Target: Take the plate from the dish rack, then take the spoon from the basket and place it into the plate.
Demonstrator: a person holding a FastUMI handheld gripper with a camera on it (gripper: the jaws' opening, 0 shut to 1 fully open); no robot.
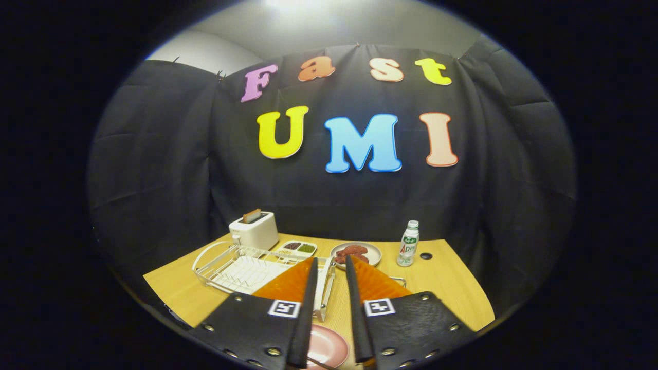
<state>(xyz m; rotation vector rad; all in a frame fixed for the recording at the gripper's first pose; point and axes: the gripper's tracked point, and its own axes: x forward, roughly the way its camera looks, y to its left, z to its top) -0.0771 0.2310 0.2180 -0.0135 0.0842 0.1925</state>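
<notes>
A pink plate (325,345) lies flat on the wooden table (447,288), low between the bases of my fingers. A thin dark strip (323,364) crosses its near rim; I cannot tell whether it is the spoon. The white wire dish rack (241,268) stands just ahead and to the left of the left finger, with no plate in its slots. A bit of a wire basket (398,280) peeks out beyond the right finger, the rest hidden behind it. My gripper (331,259) hangs above the table, open by a narrow gap with nothing between the fingers.
Along the back of the table stand a white toaster (253,230) holding a slice of toast, a small divided dish (297,248), a plate of red food (355,253) and a small bottle (408,244). A black round spot (425,255) sits beside the bottle.
</notes>
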